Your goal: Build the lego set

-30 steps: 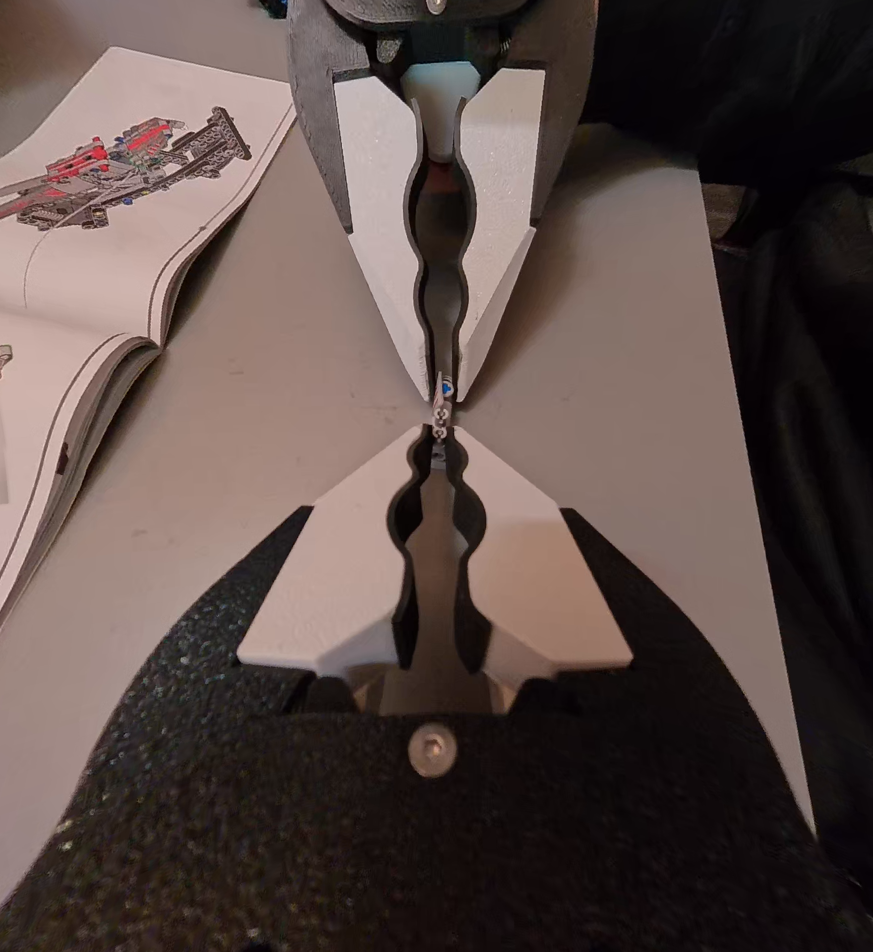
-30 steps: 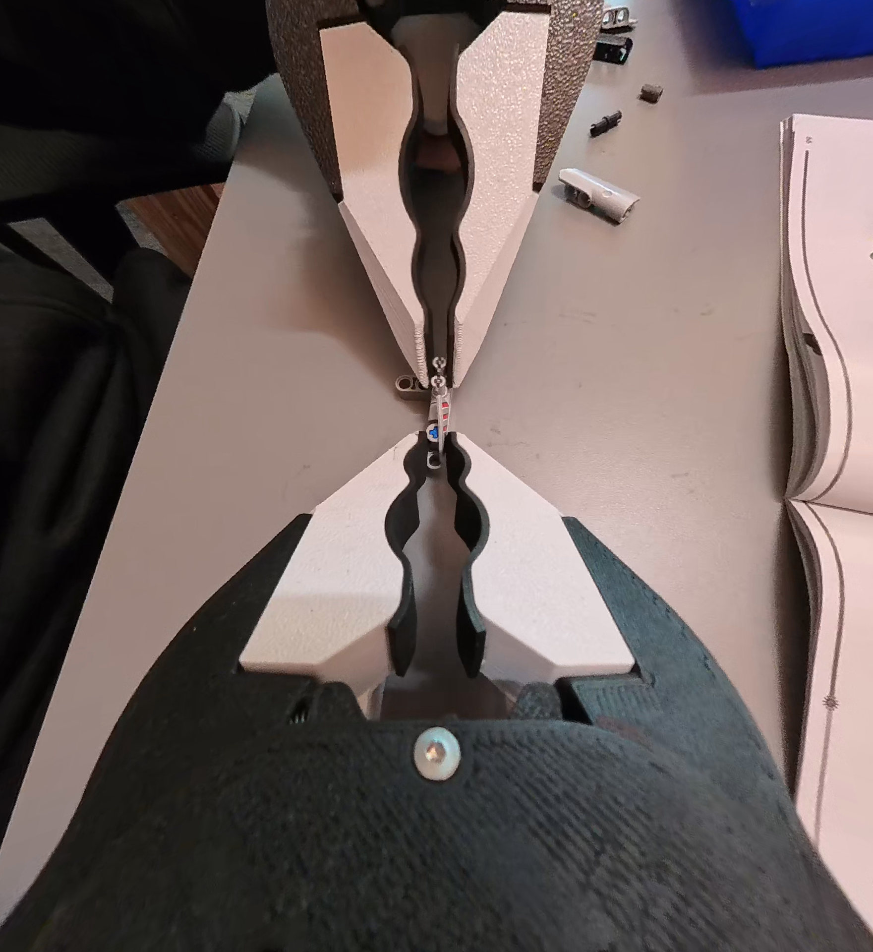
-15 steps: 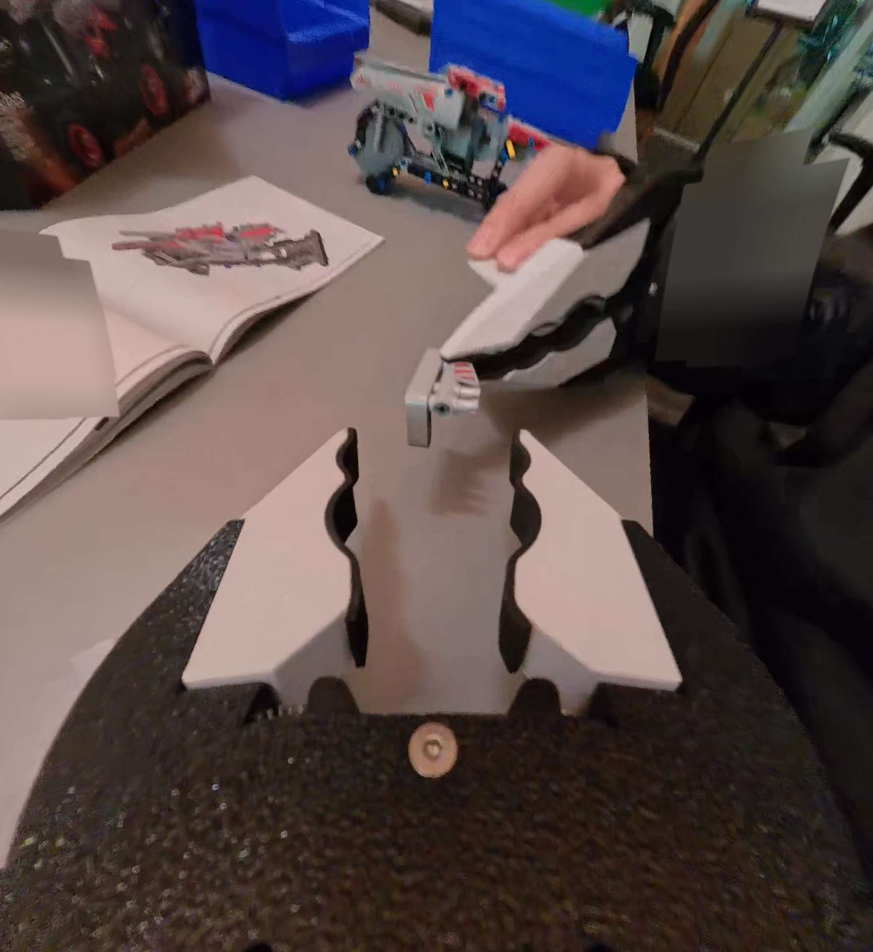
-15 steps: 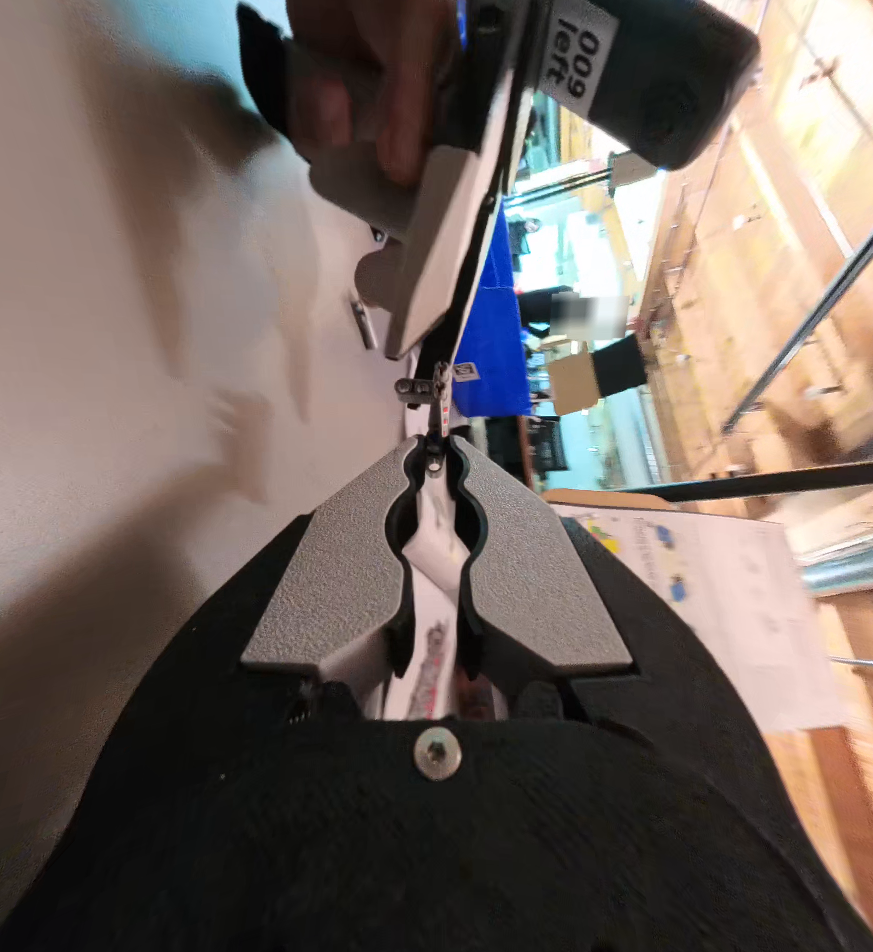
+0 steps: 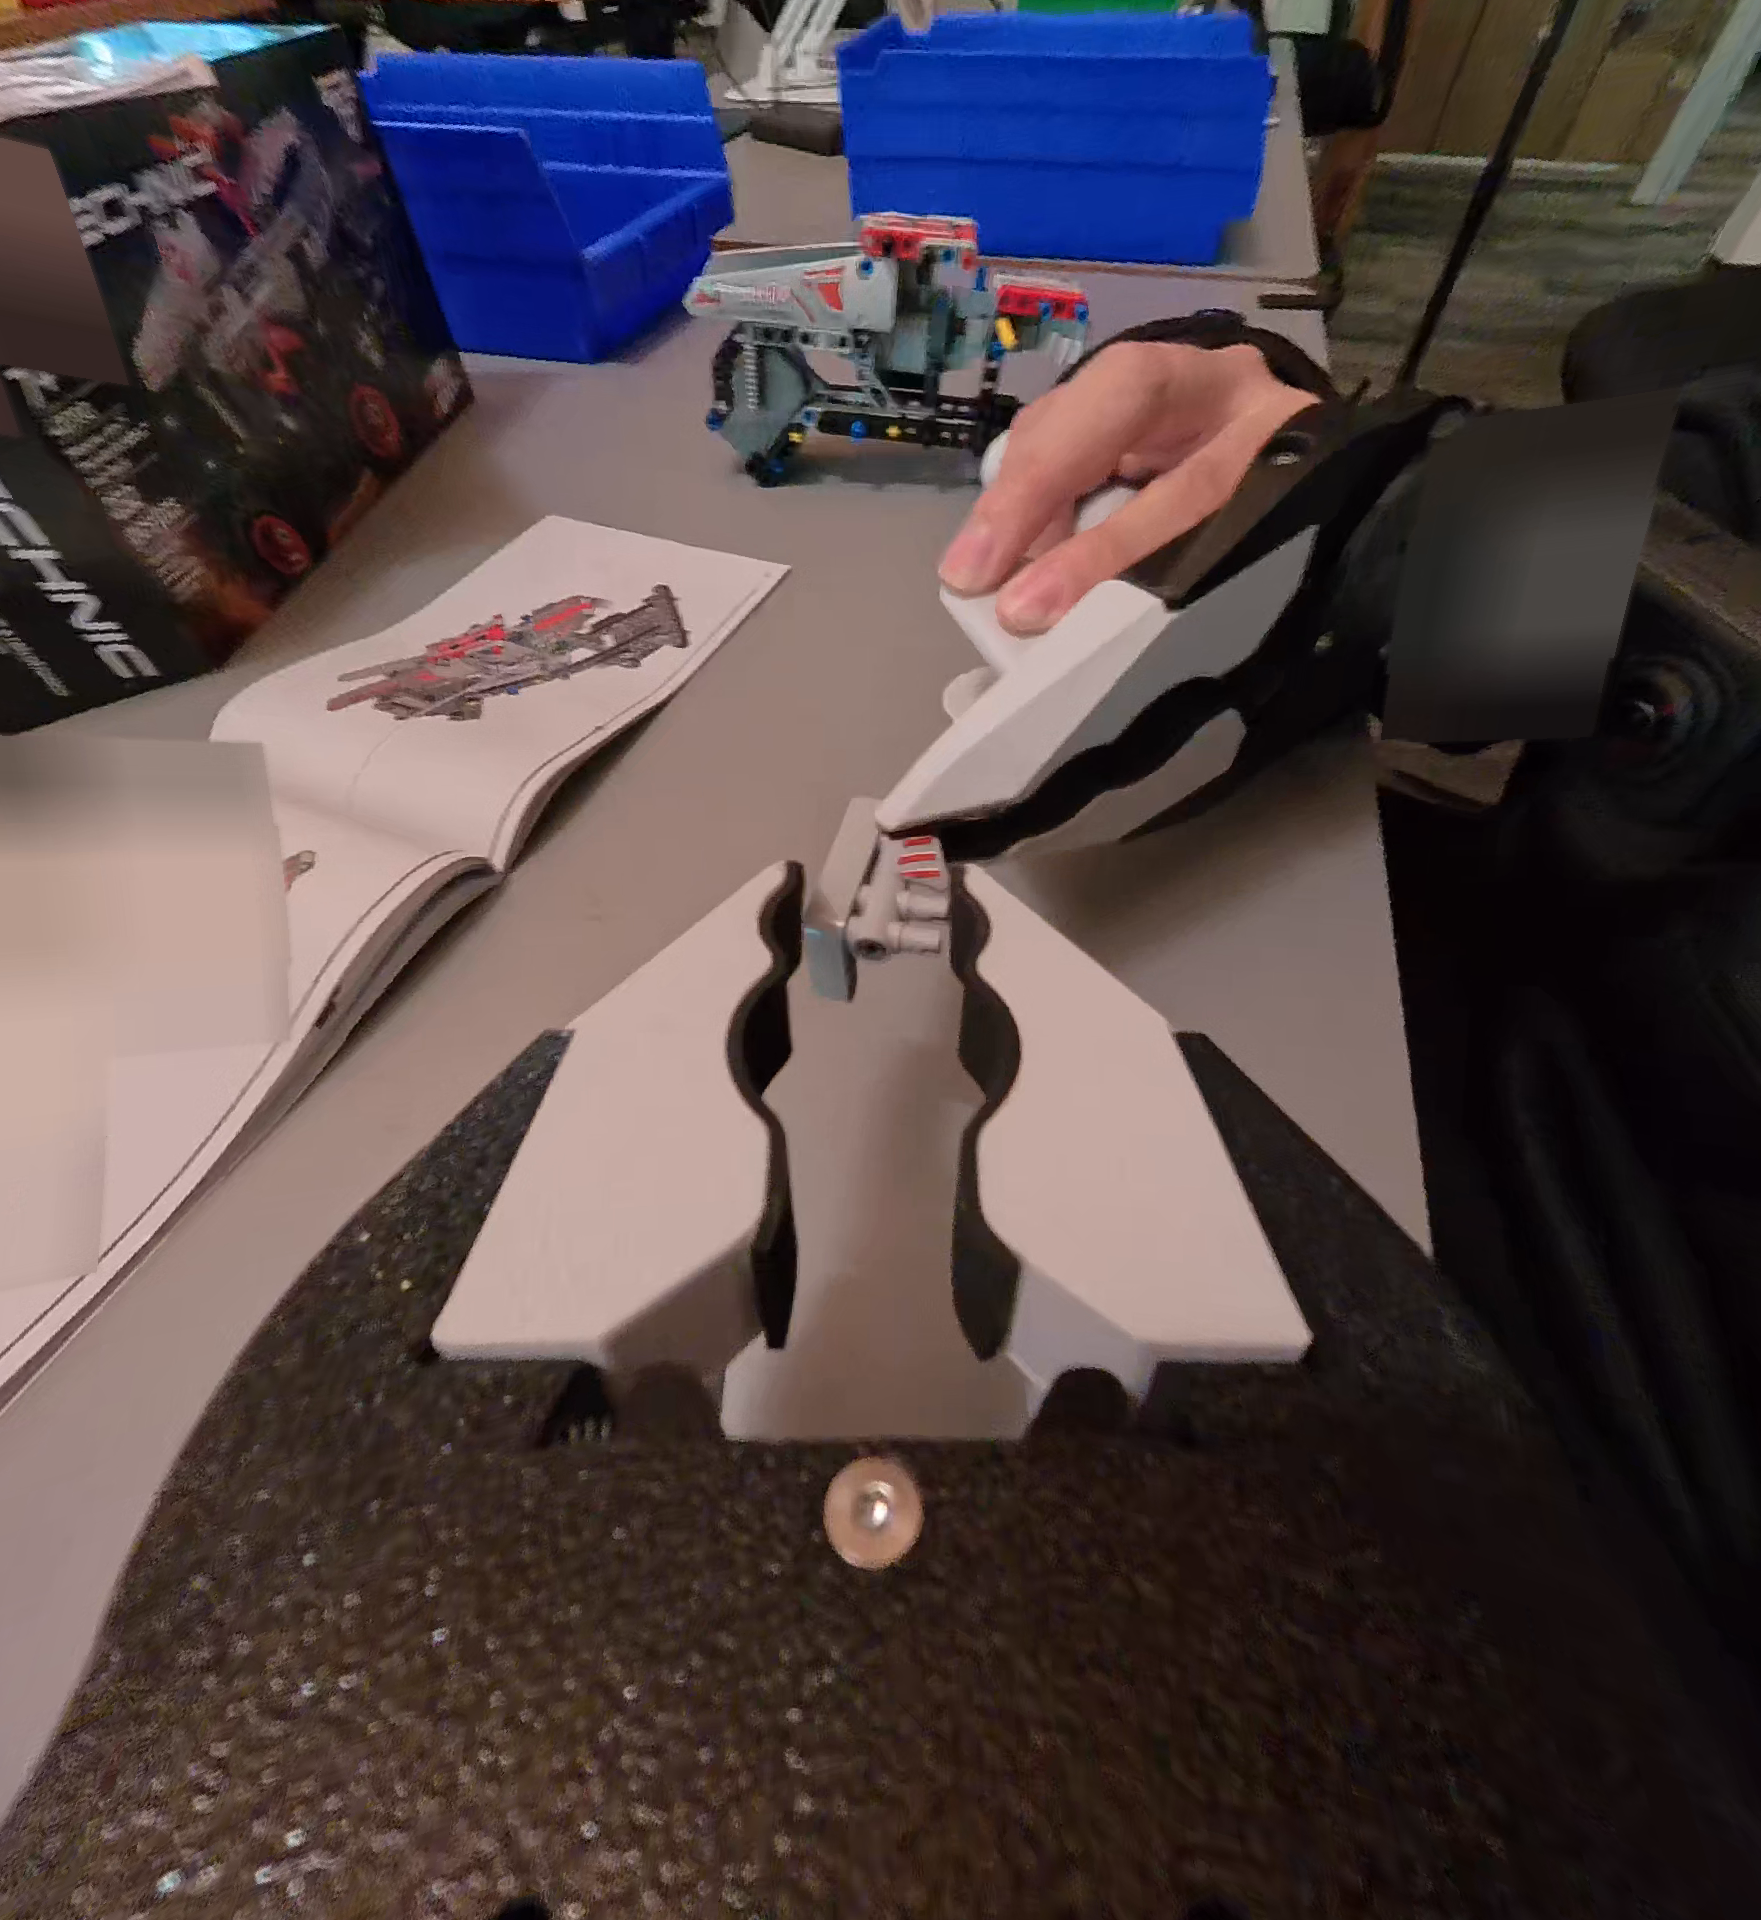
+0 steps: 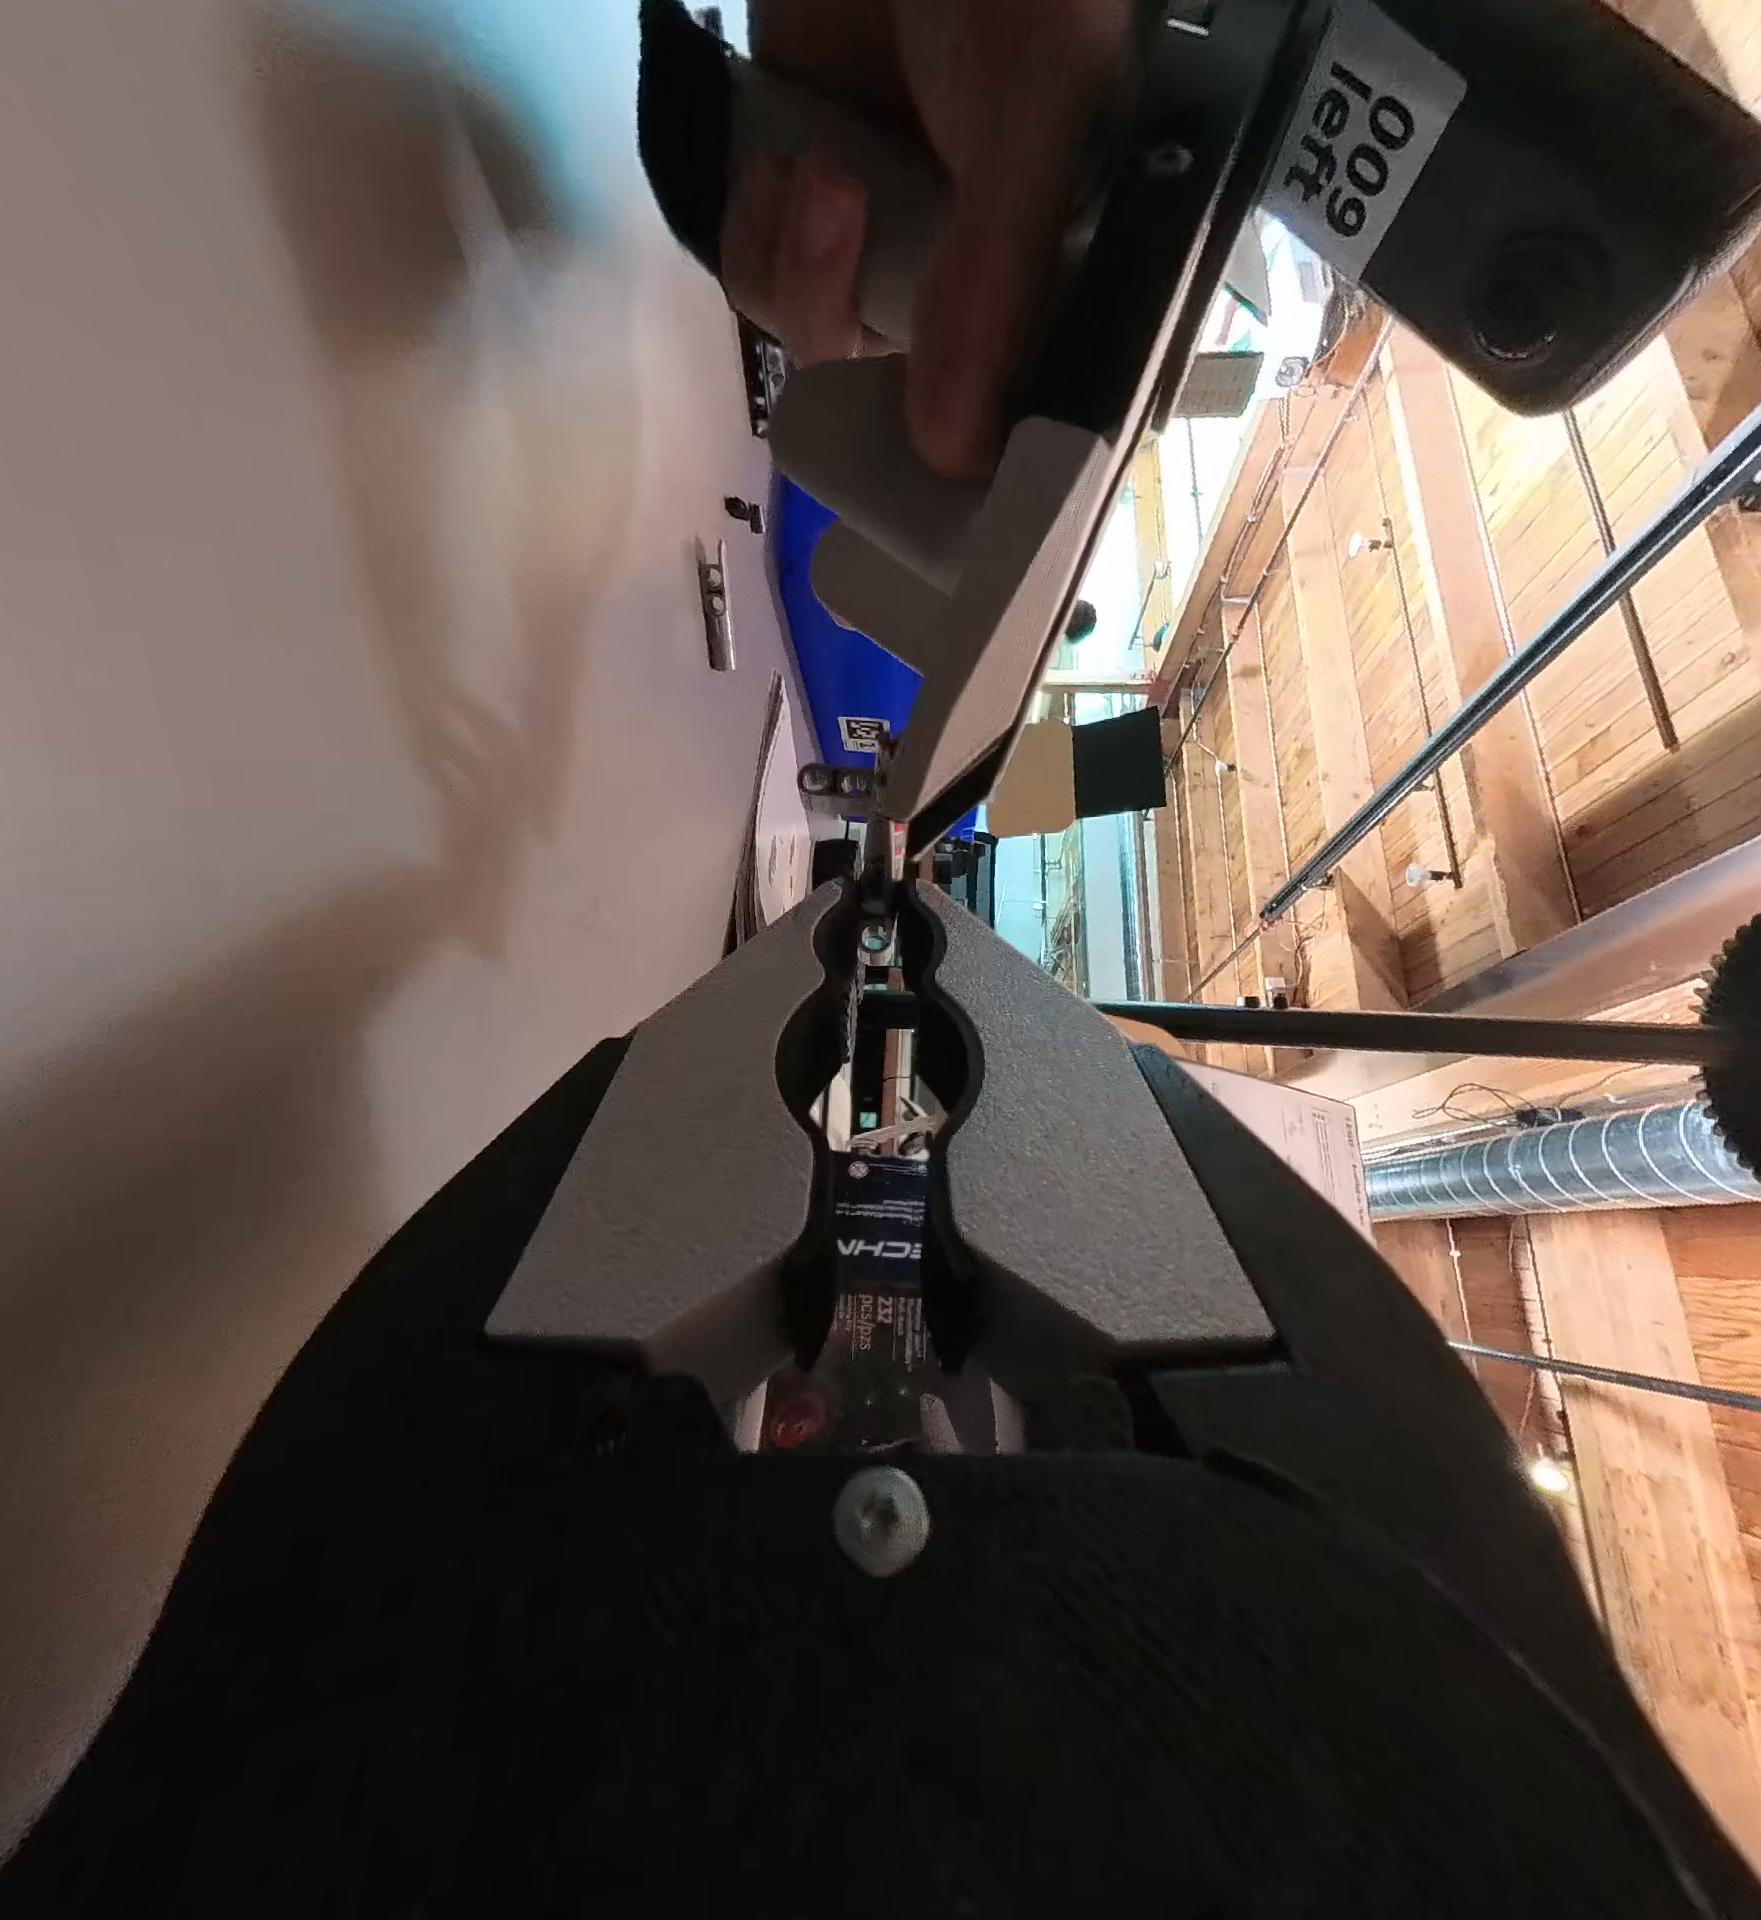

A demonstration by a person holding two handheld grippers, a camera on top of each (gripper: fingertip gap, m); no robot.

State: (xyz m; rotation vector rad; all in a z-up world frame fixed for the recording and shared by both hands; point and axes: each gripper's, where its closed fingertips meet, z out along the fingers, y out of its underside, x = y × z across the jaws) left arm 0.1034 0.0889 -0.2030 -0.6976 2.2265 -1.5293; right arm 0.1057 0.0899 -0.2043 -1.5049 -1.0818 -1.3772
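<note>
A small grey lego piece (image 5: pixel 860 925) with red stripes is held above the grey table (image 5: pixel 647 468). My right gripper (image 5: pixel 912 826) comes in from the right in a person's hand and is shut on the piece's top. My left gripper (image 5: pixel 876 909) is open, and the piece sits between its tips, close to the left finger. In the right wrist view my right gripper (image 6: pixel 874 894) is rolled on its side and shut on the piece (image 6: pixel 840 784). The left gripper (image 6: pixel 907 816) meets it from above. The partly built grey and red model (image 5: pixel 886 343) stands at the back of the table.
An open instruction booklet (image 5: pixel 502 707) lies to the left, with the dark set box (image 5: pixel 180 364) behind it. Two blue bins (image 5: pixel 564 208) (image 5: pixel 1052 135) stand at the back. A loose grey part (image 6: pixel 715 603) lies on the table. The table's right edge (image 5: pixel 1375 935) is near the grippers. The grippers are tip to tip, or close to it.
My left gripper let go of the piece, opened and drew back, then came forward around it again. My right gripper kept the piece and rolled onto its side.
</note>
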